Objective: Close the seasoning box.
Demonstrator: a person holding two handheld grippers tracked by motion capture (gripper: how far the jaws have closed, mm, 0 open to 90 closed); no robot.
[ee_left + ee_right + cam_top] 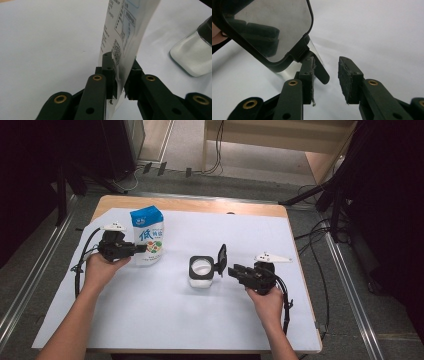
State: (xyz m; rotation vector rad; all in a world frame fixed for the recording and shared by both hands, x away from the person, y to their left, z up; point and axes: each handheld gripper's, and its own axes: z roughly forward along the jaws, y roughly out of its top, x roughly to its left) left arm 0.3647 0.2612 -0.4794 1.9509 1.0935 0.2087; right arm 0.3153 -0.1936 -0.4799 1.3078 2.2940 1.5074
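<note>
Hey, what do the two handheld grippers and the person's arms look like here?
Both the left gripper and the right gripper are black, with jointed link arms fastened by brass-coloured rivets. Their fingers carry rough dark pads. Each gripper has a pale three-cornered plate on top and trails a black cable. The forearms are bare, with no sleeves in sight.

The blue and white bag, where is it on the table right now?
In the high view the blue and white bag stands upright on the left half of the white table, at the left gripper, with the open jar to its right.
</note>
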